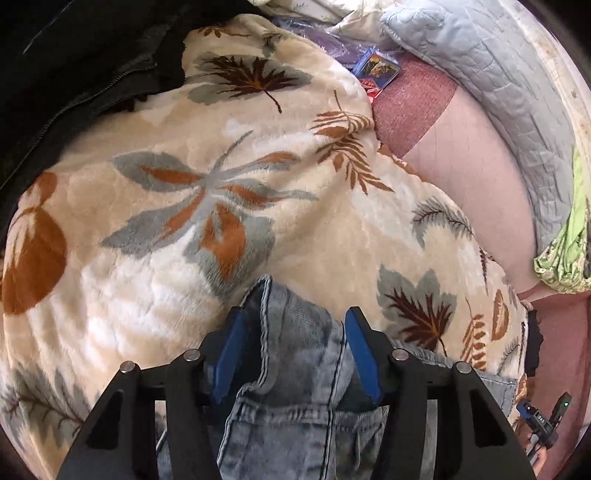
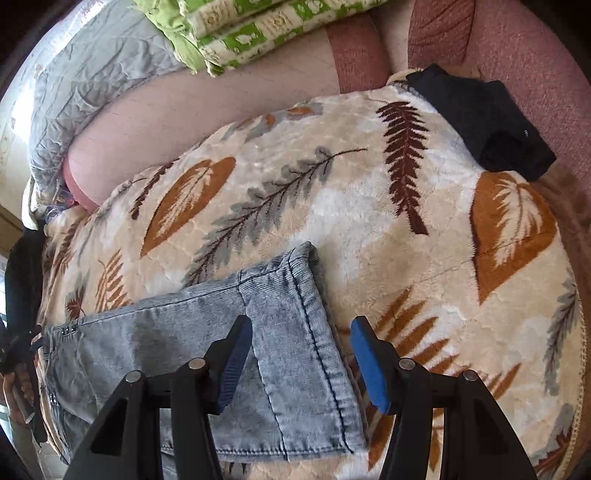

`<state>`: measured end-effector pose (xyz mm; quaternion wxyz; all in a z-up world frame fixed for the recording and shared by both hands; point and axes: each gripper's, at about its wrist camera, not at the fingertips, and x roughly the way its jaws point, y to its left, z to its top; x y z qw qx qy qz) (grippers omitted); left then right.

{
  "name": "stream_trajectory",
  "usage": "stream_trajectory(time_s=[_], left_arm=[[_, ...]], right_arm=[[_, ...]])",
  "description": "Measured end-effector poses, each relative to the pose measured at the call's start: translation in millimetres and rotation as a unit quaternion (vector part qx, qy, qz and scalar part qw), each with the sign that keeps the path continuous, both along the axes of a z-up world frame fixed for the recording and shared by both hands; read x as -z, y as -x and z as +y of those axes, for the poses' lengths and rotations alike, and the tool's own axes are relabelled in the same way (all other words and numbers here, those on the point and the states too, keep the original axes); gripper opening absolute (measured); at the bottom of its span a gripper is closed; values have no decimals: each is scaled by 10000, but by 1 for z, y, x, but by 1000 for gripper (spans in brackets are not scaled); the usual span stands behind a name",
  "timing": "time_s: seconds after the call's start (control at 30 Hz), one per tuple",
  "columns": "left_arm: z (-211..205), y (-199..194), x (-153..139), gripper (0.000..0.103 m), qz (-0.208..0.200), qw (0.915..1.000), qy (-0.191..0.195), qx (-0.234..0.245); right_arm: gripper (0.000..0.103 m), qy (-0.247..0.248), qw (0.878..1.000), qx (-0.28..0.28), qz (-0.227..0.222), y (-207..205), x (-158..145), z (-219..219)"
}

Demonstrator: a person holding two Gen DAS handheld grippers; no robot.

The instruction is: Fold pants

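Light blue washed denim pants lie on a cream blanket with a leaf print. In the right wrist view the leg hem end lies between my right gripper's blue pads, which stand wide apart over the cloth without closing on it. In the left wrist view the pants, waist and pocket part, bunch up between my left gripper's blue pads, which are also spread apart on either side of the fold. The other gripper shows at the lower right of the left wrist view.
A black folded garment lies at the blanket's far right corner. A dark jacket lies at the upper left. A grey quilt, a green patterned cloth, coloured packets and a pink sofa surface lie beyond the blanket.
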<state>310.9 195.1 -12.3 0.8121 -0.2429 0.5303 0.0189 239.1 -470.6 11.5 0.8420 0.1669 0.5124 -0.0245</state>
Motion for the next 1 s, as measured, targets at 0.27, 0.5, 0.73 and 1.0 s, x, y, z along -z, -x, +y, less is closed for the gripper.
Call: stream_trajectory(time_s=[0.27,0.5,0.73,1.0], left_arm=[[-4,-12,11,15,221,9993,-278,92],[-3,-19,20,9,272,9993,-251,43],[-7,-21,18,3,312,9984,-475,82],[-5,14,-35,3,-383,9985,-376,117]], right_arm=[[59,-76,9999,43,-85,-24,0,-2],[58,84,9997,102,213,-54,15,-3],[15,431,9987,-84,249,-58,16,9],[14,304,9978,-56,-591,-9,-40,11]])
